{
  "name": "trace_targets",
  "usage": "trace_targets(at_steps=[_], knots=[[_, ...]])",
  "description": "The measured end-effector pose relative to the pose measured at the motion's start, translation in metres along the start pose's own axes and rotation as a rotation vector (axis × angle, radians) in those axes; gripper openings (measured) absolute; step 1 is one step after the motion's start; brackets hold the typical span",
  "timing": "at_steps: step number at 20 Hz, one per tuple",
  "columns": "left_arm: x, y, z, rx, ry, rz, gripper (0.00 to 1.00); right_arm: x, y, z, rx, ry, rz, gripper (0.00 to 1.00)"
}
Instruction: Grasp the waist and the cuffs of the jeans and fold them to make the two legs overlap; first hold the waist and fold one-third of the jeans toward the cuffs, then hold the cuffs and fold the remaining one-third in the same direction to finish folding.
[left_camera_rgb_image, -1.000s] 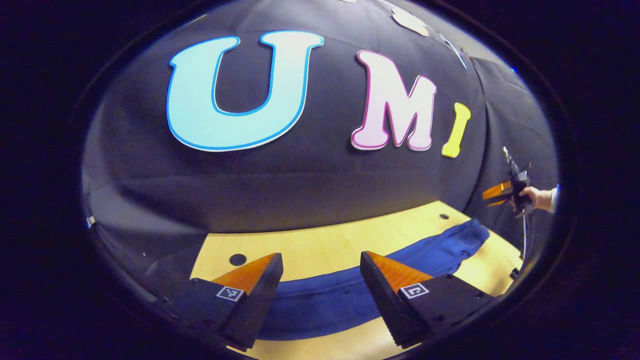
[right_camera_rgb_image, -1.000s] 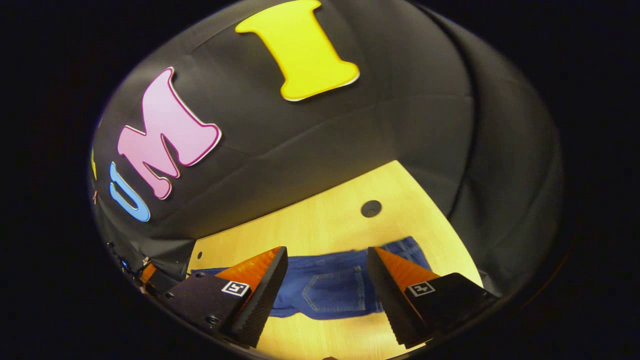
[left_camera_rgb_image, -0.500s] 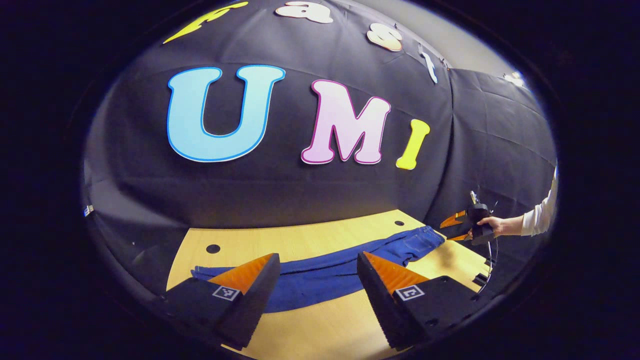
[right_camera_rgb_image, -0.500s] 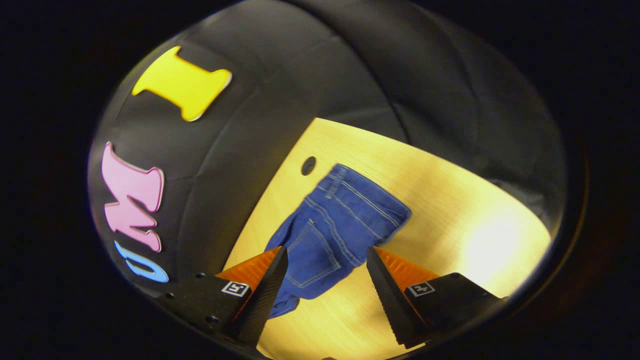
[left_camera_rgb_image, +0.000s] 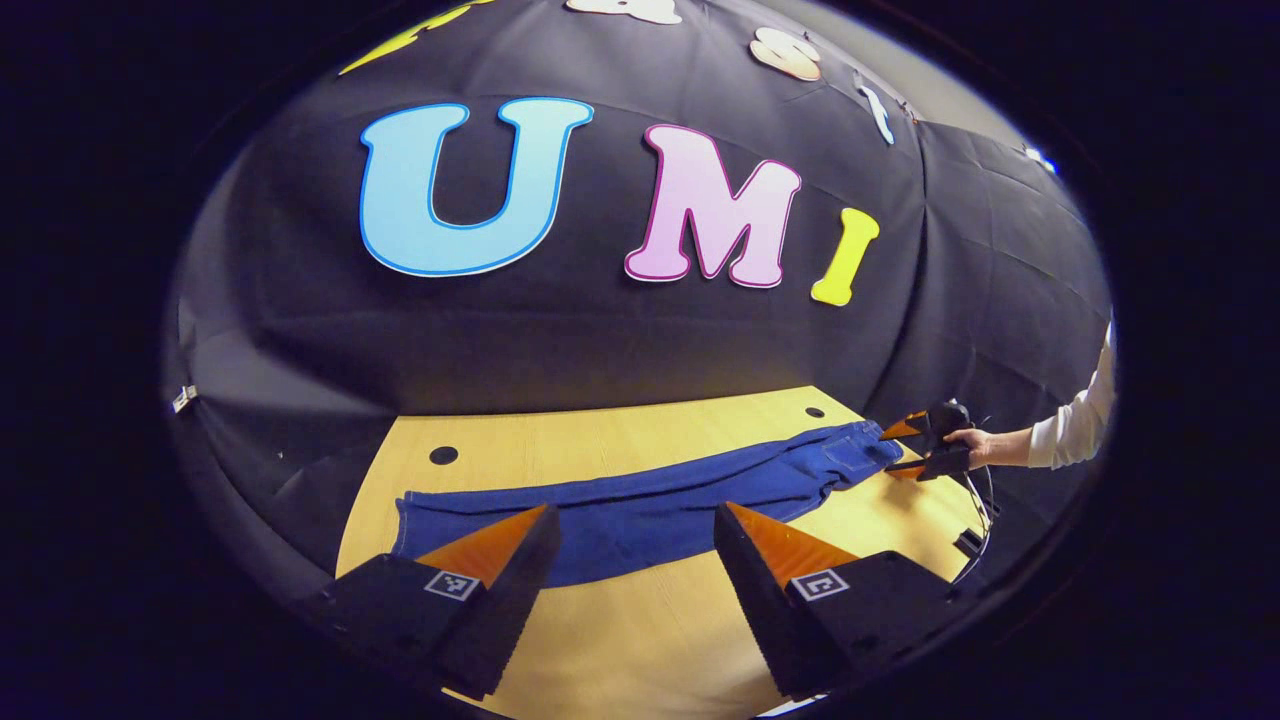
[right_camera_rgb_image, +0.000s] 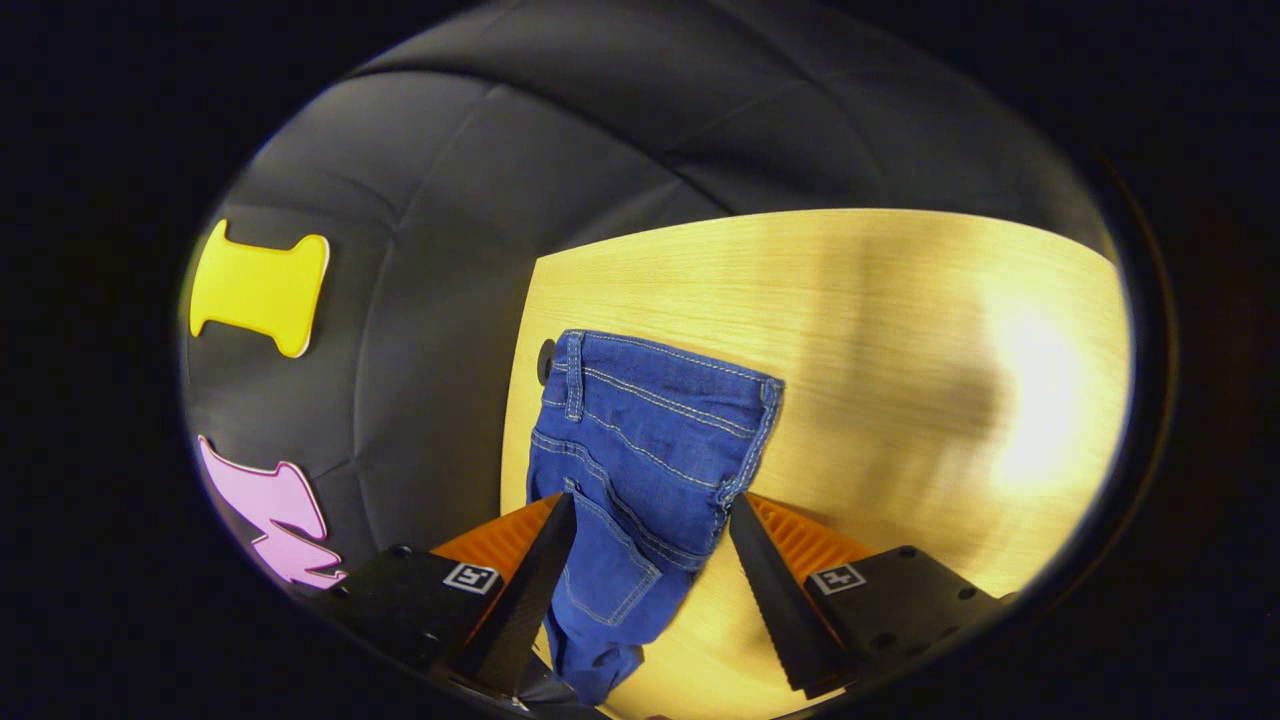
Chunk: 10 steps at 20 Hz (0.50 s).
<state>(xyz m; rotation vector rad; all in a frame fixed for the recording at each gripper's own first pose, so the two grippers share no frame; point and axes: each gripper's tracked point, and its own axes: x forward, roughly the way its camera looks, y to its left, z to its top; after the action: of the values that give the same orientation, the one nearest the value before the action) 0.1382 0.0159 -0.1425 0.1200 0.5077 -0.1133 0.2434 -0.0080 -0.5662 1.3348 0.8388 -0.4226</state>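
1. Jeans (left_camera_rgb_image: 650, 505): I see them laid out flat along the desk (left_camera_rgb_image: 640, 640), stretched lengthwise from the cuffs (left_camera_rgb_image: 415, 515) at one end to the waist (right_camera_rgb_image: 660, 385) at the other. In the right gripper view the waist end lies near the desk's far edge, partly covering a round hole there.
2. Left gripper (left_camera_rgb_image: 630, 545): my fingers are spread wide with nothing between them. They hang above the bare desk just short of the jeans' near edge, not touching the cloth as far as I can tell.
3. Right gripper (right_camera_rgb_image: 650, 545): its fingers are spread on either side of the seat and back pocket, close to the denim. I cannot tell whether they touch it; they are not pinching it.
4. In the left gripper view, the right gripper sits at the waist end, held by a hand (left_camera_rgb_image: 968, 440) with a white sleeve (left_camera_rgb_image: 1075, 435).
5. Black cloth wall (left_camera_rgb_image: 600, 350) stands behind the desk.
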Motion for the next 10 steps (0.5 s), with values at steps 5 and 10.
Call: trace_targets(at_steps=[5,10], knots=[[0.019,-0.002,-0.004,-0.016,0.024,0.001,0.97,0.004,-0.027,0.004,0.031,-0.045,-0.056,0.60],[0.025,-0.013,-0.007,0.000,0.035,-0.017,0.97,0.003,-0.012,0.011,-0.105,-0.111,-0.056,0.09]])
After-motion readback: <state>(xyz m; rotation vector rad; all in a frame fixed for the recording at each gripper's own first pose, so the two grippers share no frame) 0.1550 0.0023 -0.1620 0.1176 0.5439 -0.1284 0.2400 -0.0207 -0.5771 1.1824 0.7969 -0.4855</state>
